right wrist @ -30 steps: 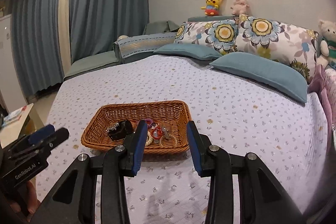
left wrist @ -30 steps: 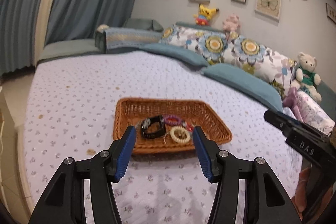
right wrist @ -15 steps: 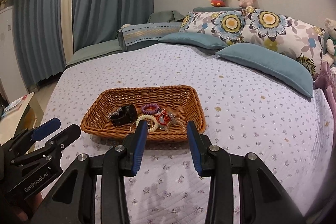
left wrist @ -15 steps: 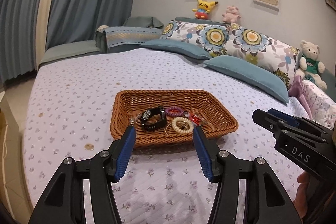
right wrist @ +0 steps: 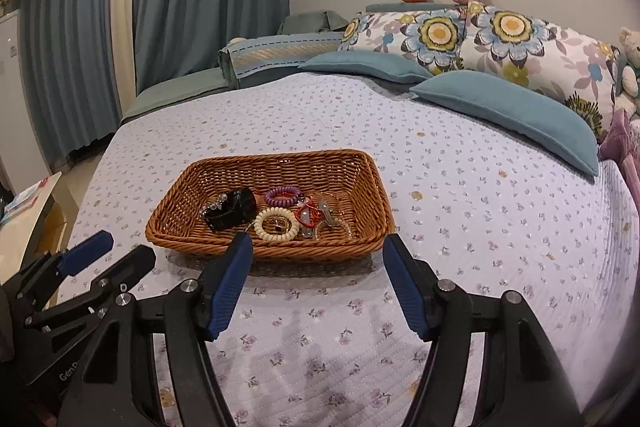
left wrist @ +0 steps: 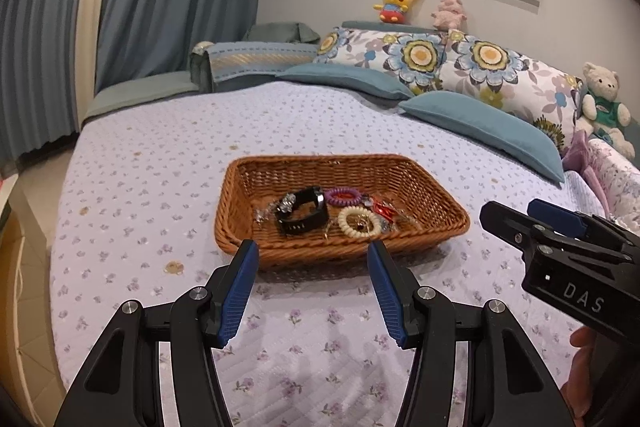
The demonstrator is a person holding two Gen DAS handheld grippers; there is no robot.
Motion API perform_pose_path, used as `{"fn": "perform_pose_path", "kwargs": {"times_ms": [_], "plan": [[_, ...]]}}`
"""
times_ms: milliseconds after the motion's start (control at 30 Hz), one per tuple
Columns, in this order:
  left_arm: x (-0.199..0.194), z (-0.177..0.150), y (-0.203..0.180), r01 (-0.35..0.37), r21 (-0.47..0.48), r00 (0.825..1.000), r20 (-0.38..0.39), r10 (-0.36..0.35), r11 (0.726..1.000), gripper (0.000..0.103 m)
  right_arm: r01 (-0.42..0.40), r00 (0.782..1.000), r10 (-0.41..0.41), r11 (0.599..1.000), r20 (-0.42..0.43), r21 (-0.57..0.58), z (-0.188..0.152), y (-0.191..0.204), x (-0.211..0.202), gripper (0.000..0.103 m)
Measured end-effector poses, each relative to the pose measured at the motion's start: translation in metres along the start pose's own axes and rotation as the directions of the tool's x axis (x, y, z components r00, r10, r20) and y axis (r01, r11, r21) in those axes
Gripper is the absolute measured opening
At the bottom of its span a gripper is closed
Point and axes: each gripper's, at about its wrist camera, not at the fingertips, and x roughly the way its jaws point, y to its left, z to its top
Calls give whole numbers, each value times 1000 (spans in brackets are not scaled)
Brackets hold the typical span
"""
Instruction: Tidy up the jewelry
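A brown wicker basket (left wrist: 436,187) (right wrist: 360,183) sits on the bed. In it lie a black watch (left wrist: 302,213) (right wrist: 232,211), a purple coil band (left wrist: 342,195) (right wrist: 283,195), a cream bead bracelet (left wrist: 359,221) (right wrist: 276,223) and red and clear pieces (left wrist: 382,209) (right wrist: 310,215). My left gripper (left wrist: 312,261) is open and empty just short of the basket's near rim. My right gripper (right wrist: 316,259) is open and empty, also just short of the rim. It shows at the right of the left wrist view (left wrist: 536,223).
The bed has a lilac flowered quilt (left wrist: 140,187) (right wrist: 480,207). Blue pillows (left wrist: 480,123) (right wrist: 512,111) and flowered cushions (left wrist: 448,63) line the far side. A teddy bear (left wrist: 604,103) sits at right. A low table (right wrist: 28,203) stands left of the bed.
Both grippers have risen and tilted down towards the basket, so more of its inside shows. The right gripper's fingers have opened wider. The jewelry has not moved.
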Motion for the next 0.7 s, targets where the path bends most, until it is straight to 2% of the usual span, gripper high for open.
{"fn": "perform_pose_path", "kwargs": {"times_ms": [267,700], "plan": [[4,-2,0,-1,15,1000,-9,1,1000,58,-27,998,32,996,-58,82,0,-18,12,70],[11,-3,1,6,10,999,-33,-6,1000,58,-10,999,12,1000,-48,26,1,-6,11,70]]}}
